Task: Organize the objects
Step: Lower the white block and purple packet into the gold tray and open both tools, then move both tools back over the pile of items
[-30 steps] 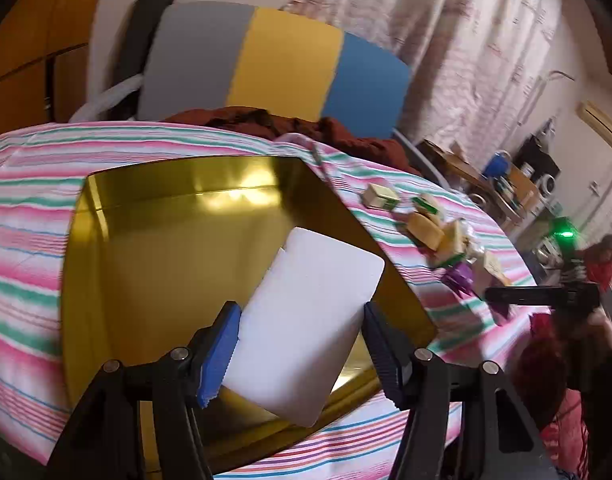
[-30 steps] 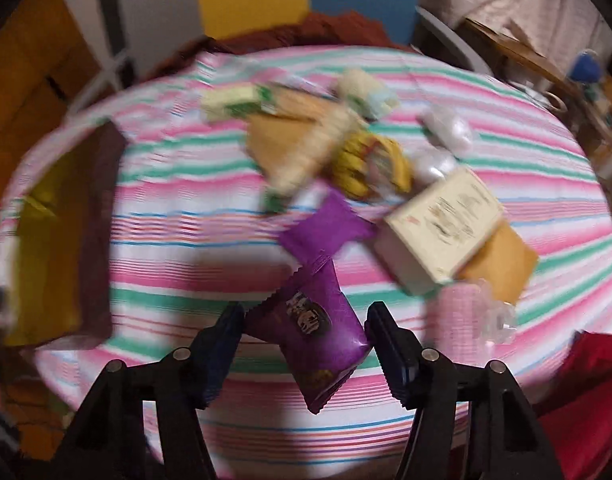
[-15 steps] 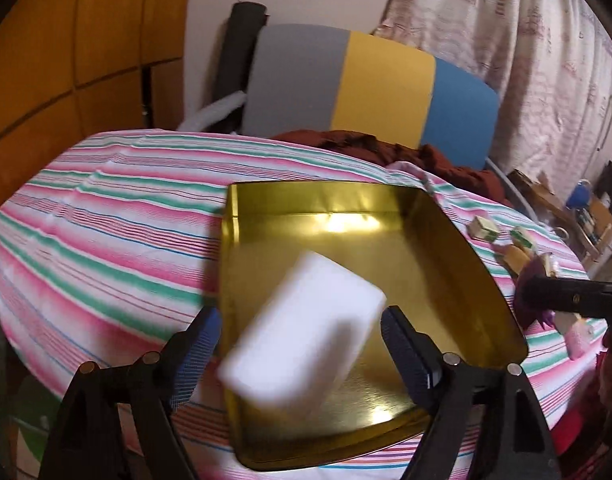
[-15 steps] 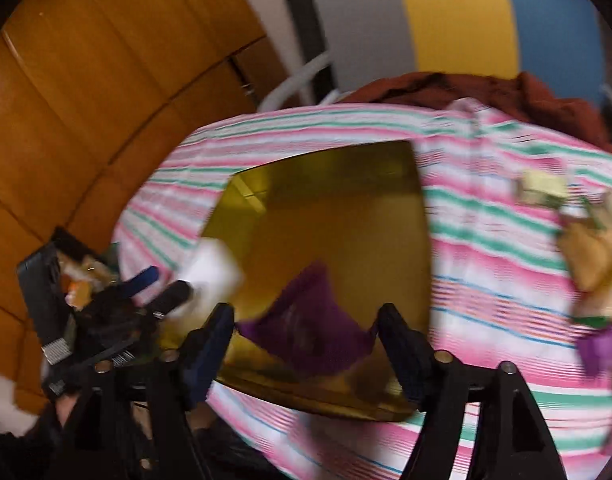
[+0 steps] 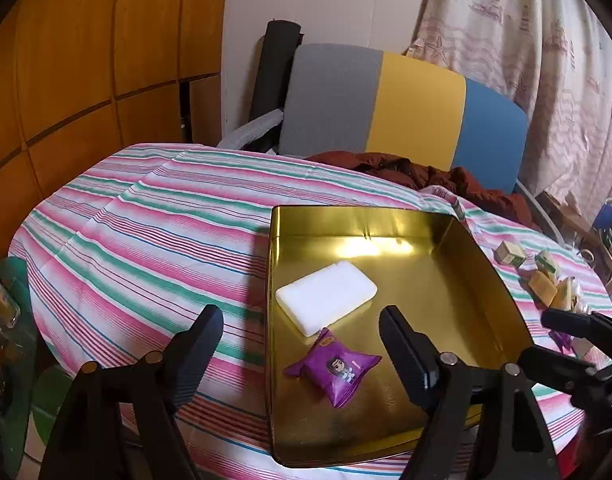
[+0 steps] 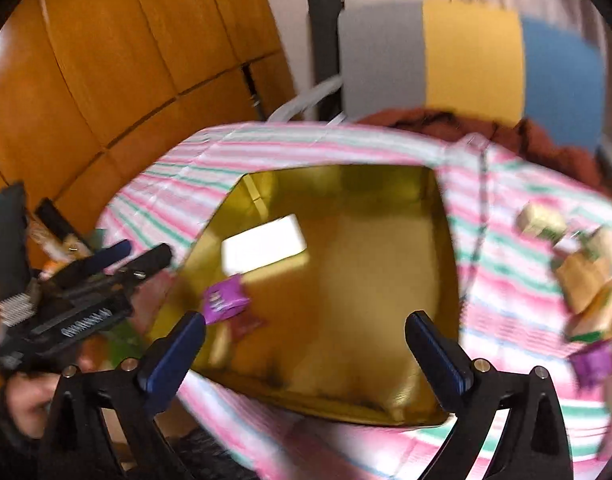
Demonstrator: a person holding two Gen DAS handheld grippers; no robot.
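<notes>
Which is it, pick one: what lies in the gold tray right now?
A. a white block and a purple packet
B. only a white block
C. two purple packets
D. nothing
A: the gold tray holds a white block and a purple packet lying close beside it.

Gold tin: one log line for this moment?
gold tin: white bar + purple packet inside | left tongs open | right tongs open

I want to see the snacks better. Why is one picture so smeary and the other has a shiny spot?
Right wrist view: motion blur smears everything, so the tin, white block and purple packet look streaky. Left wrist view: sharp, but room light glares off the tin's gold floor behind the white block; fisheye bends the wall panels and table edge.
</notes>
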